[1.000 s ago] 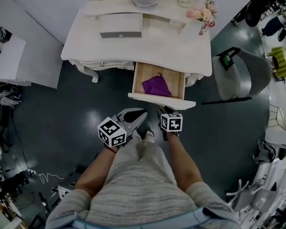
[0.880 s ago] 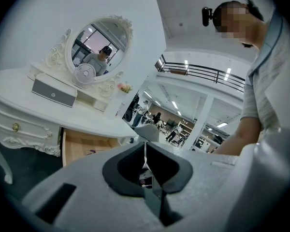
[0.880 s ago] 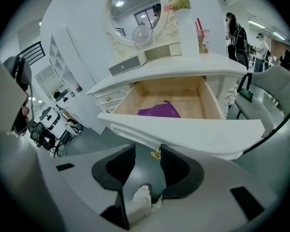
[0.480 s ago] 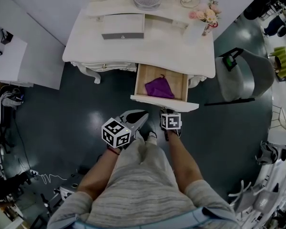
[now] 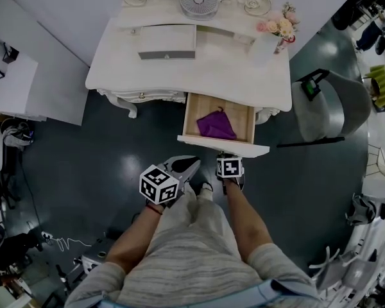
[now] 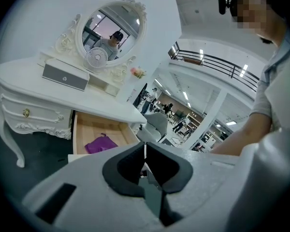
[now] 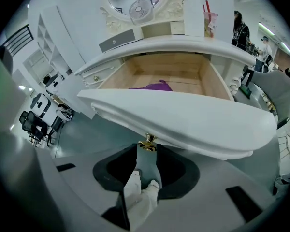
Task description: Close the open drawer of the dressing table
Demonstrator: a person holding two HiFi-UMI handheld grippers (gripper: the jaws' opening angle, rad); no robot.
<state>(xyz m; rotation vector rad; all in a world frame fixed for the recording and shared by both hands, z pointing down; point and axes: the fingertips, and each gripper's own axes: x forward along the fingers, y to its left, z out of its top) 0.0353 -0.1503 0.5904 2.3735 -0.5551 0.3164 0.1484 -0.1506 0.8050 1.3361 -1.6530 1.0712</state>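
Change: right gripper (image 5: 227, 156) now at drawer (image 5: 222, 147) front, jaws pinching the knob (image 7: 147, 142).
Left gripper (image 6: 145, 148): jaws together, empty.
Meaning: we judge the push ready; drawer open ahead.

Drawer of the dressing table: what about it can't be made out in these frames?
Head view: the knob is out of sight beneath the drawer front.
Head view: the tabletop covers the drawer's rear.
Right gripper view: the drawer front hides most of the purple cloth.
Left gripper view: the left gripper's body blocks most of the drawer front.
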